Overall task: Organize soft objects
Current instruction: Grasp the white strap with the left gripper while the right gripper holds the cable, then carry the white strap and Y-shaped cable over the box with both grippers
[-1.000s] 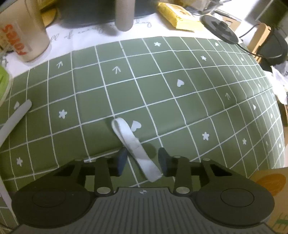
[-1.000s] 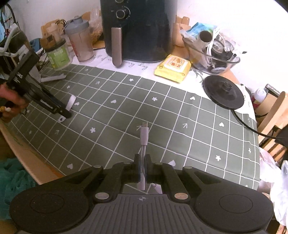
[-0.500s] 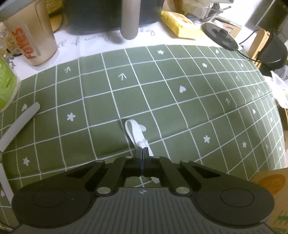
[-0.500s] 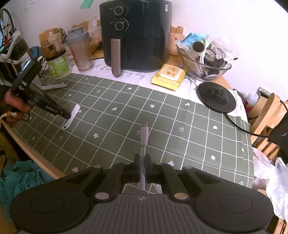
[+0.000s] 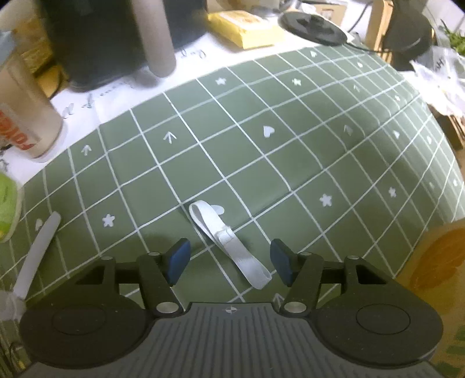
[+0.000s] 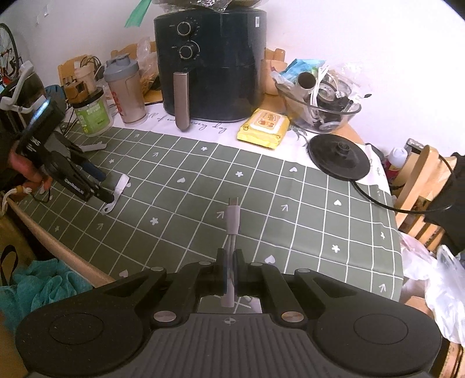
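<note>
Left gripper jaws opening around flat white strap, limp and light so grab its stitched middle, right gripper clamped on cable

Green checked tablecloth (white strap lying flat).

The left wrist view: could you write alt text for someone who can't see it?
A black two-finger left gripper with blue pads, jaws opening, points down at a flat white fabric strap that lies loose between the fingers on a green tablecloth with white grid lines. Behind stand a black air fryer, a yellow wipes packet and a clear plastic tumbler.
</note>
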{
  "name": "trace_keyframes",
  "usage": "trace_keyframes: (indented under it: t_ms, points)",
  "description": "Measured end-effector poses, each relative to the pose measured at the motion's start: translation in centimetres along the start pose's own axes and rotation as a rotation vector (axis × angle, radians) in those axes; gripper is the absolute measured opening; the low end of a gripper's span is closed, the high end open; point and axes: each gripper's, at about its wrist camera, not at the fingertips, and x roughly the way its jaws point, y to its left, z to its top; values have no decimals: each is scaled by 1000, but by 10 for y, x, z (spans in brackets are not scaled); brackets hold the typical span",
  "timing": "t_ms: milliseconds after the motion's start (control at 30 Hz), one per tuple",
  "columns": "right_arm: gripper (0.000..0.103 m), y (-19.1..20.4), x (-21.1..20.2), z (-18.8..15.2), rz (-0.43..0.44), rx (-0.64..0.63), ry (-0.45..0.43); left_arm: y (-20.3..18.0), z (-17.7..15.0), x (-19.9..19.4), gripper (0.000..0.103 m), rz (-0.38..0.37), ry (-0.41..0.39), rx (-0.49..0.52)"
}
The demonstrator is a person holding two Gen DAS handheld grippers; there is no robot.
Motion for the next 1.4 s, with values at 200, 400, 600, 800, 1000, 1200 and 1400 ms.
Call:
trace_keyframes:
  t_ms: [200, 400, 600, 800, 1000, 1200, 1400]
  points:
    - [6, -4, -9, -3, -22, 16, -13, -8, -10, 14, 60, 33, -42, 65]
    - [6, -8, -19, -5, -38, 31, -29, -8, -17, 9, 16, 67, -99, 39]
    - [6, -7, -21, -7, -39, 24, -30, -6, -18, 6, 12, 51, -88, 17]
    - [6, -3, -28, -2, -29, 14, -51, 0, -17, -13, 11, 33, -113, -29]
    - [6, 1, -41, 4, -8, 16, -85, 2, -16, -51, 11, 30, -190, -84]
    - [6, 7, -60, 12, 37, 35, -122, -6, -16, -97, 11, 27, -268, -114]
    - [6, 14, -78, 16, 88, 57, -150, -21, -20, -135, 11, 15, -326, -146]
